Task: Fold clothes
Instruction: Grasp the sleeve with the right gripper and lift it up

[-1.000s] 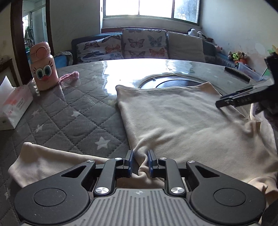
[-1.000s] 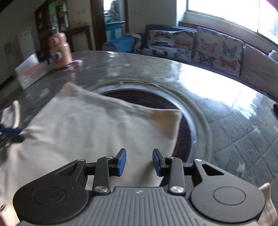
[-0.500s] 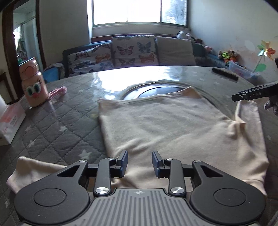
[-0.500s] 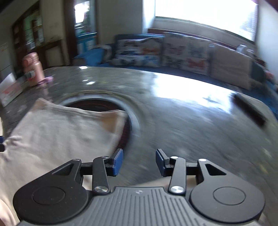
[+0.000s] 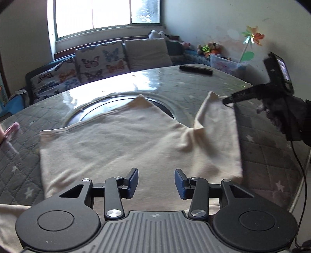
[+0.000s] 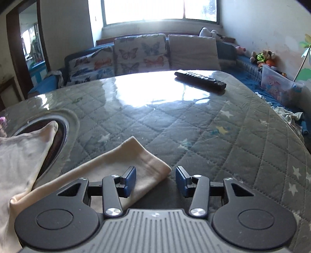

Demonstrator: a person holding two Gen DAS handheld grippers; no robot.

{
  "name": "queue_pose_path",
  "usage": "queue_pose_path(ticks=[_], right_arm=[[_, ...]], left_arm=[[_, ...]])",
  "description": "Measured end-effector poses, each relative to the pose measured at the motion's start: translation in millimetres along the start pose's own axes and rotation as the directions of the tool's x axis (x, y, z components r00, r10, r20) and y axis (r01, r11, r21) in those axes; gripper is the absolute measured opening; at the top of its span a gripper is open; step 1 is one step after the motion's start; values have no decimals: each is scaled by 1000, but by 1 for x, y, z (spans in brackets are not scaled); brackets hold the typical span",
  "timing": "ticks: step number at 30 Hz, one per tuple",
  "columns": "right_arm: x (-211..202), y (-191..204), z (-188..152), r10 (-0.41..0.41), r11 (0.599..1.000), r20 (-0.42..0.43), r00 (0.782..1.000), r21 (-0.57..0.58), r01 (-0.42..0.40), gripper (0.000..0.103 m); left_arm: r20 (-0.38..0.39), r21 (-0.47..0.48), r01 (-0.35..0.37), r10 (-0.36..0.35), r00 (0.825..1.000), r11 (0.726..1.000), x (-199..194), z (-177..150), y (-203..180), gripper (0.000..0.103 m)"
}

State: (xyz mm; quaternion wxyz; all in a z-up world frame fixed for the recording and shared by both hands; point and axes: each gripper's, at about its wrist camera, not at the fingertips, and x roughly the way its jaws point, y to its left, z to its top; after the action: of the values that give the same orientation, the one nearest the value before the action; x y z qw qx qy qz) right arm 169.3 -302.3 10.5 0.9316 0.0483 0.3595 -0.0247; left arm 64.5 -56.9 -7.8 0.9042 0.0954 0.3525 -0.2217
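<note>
The cream shirt [image 5: 120, 144] lies spread flat on the quilted grey surface [image 6: 194, 120], its far edge lapping over the dark round inset [image 5: 93, 114] in the middle. One sleeve [image 6: 124, 165] stretches away to the right, lying flat with its cuff end toward the far side.

Our left tongs [image 5: 156, 181] hang over the near part of the shirt's body; the jaws are opening, with a clear gap between the blue pads [image 5: 134, 182], and nothing is pinched between them, only the cloth below.

Our right tongs [image 6: 155, 182] sit over the sleeve's end, jaws apart and gripping nothing. The left blue pad [image 6: 130, 182] stands over the sleeve cloth and the right one over bare quilt. In the left wrist view the right tongs [image 5: 227, 100] reach in from the right, with the tip at the sleeve's far corner.

Farther back a black remote control [image 6: 200, 80] rests on the surface. Beyond it we see a sofa with butterfly cushions [image 6: 140, 54] under a bright window [image 6: 159, 9].
</note>
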Motion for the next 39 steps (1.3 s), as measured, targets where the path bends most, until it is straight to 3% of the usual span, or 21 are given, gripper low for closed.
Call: queue_pose_path(ticks=[1, 3, 4, 11, 15, 21, 26, 34, 39], right_arm=[[0, 1, -1, -3, 1000, 6, 1000, -4, 3, 38], [0, 4, -1, -7, 1000, 14, 1000, -7, 7, 14], [-2, 4, 0, -6, 1000, 18, 1000, -1, 6, 8], [-31, -17, 0, -41, 998, 72, 997, 42, 38, 8], [-23, -28, -15, -37, 996, 35, 999, 82, 34, 8], [-35, -30, -10, 6, 994, 80, 997, 106, -14, 8], [-68, -20, 11, 82, 991, 141, 987, 92, -95, 8], [-128, 42, 41, 290, 957, 215, 932, -57, -285, 8], [-147, 104, 48, 432, 897, 198, 880, -190, -398, 8]], left_arm=[[-6, 8, 7, -6, 1000, 1000, 2, 0, -4, 45], [-20, 20, 18, -17, 1000, 1000, 7, -1, -12, 45], [-27, 27, 24, -23, 999, 999, 9, -1, -15, 45], [-63, 87, 63, -58, 996, 994, 20, -8, -31, 46], [-61, 93, 53, -47, 997, 994, 21, -4, -31, 47], [-20, 95, 52, -51, 999, 994, 18, 9, -39, 47], [-37, 132, 86, -82, 996, 988, 29, 5, -56, 47], [23, 117, 56, -59, 998, 992, 7, -3, -43, 49], [69, 43, -13, 10, 998, 999, -26, -18, -9, 51]])
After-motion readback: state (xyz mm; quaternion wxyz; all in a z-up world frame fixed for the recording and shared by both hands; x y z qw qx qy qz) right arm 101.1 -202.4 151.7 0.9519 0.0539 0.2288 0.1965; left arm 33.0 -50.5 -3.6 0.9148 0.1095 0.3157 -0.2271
